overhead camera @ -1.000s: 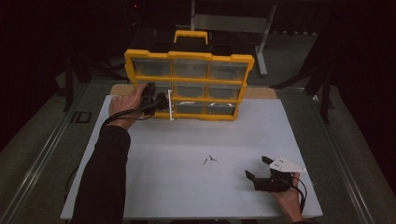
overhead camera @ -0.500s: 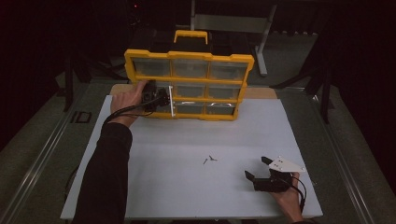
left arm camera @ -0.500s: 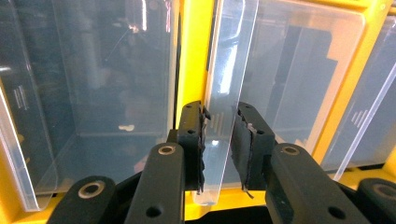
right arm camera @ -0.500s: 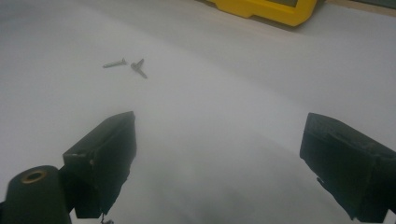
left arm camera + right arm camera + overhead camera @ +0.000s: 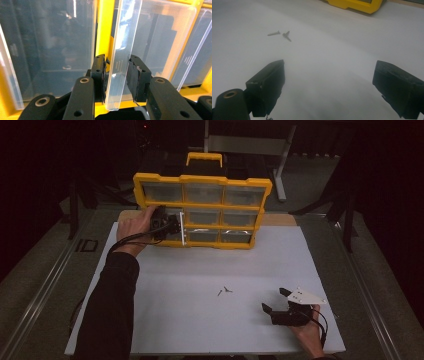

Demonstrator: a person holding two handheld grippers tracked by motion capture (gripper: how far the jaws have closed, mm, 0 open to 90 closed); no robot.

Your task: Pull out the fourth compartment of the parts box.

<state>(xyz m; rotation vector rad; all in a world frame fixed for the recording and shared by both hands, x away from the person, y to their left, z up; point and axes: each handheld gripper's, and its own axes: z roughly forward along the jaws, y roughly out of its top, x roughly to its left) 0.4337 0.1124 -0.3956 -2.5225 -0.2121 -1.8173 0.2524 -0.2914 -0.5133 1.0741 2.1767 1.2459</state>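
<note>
A yellow organizer (image 5: 202, 180) with clear drawers stands upright at the back of the white mat (image 5: 200, 270). My left gripper (image 5: 175, 225) is at its lower left drawers. The left gripper view shows its jaws (image 5: 117, 60) either side of a clear plastic drawer front (image 5: 120, 50). They have just been opening, and a small gap shows at the right pad (image 5: 133, 75). My right gripper (image 5: 273, 299) rests open near the mat's front right. Its jaws (image 5: 329, 72) are wide apart over bare mat with nothing between them. Two small screws (image 5: 224, 291) (image 5: 280, 33) lie ahead of it.
The organizer's yellow base corner (image 5: 354, 5) shows far off in the right gripper view. A dark metal frame (image 5: 280, 150) stands behind the table. Metal rails run along both sides of the mat. Bare mat lies between the organizer and the screws.
The left hand and gripper have edged slightly toward the organizer. The right gripper and the screws have stayed where they were.
</note>
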